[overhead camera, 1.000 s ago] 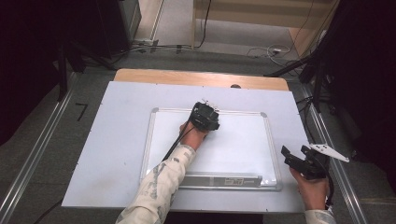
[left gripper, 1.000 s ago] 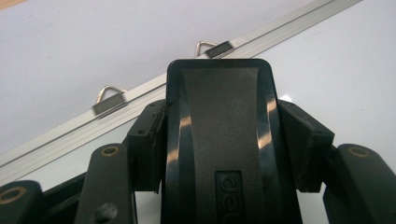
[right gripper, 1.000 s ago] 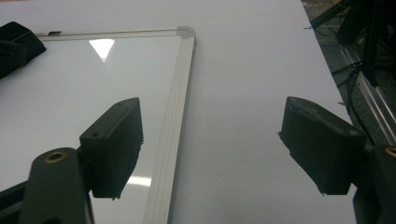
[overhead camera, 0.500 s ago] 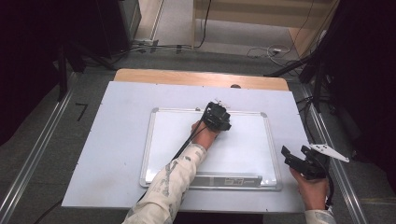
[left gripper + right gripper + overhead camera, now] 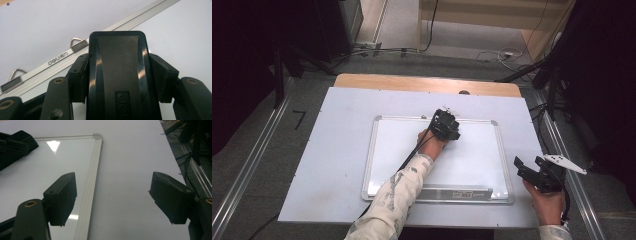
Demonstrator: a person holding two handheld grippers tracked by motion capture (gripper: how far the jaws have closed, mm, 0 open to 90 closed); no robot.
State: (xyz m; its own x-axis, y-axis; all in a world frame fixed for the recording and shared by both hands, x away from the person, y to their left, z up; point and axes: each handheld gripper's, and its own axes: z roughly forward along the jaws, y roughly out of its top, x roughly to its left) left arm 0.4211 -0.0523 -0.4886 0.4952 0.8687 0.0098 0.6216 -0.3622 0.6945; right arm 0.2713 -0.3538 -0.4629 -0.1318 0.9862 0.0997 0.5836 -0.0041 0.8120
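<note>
1. Two grippers show in the high view. The left gripper (image 5: 446, 124) sits over the far part of the whiteboard (image 5: 472, 155), close to the board's far frame edge, and its cable trails back along the person's patterned sleeve (image 5: 397, 195). From this view I cannot tell how its jaws stand.
2. Also in the high view, the right gripper (image 5: 539, 174) hovers off the whiteboard's right frame edge, over the pale table sheet (image 5: 332, 150), well apart from the left gripper. The grey three-cornered plate on top of it points away to the right.
3. In the left gripper view, the left gripper (image 5: 117, 75) has its jaws pressed against both sides of a black eraser (image 5: 117, 72), pinching it. The eraser rises between the jaws and bears a raised brand mark low on its face. Beyond it runs the whiteboard frame (image 5: 60, 58) with two metal hanging loops, and the white writing surface lies to both sides of the jaws.
4. In the right gripper view, the right gripper (image 5: 115, 200) has its jaws spread wide with nothing between them. The whiteboard's right frame edge (image 5: 91, 182) runs just beside the jaw on the left, and the table sheet lies under the gap and the other jaw. The left gripper (image 5: 13, 147) shows farther off, over the whiteboard.
</note>
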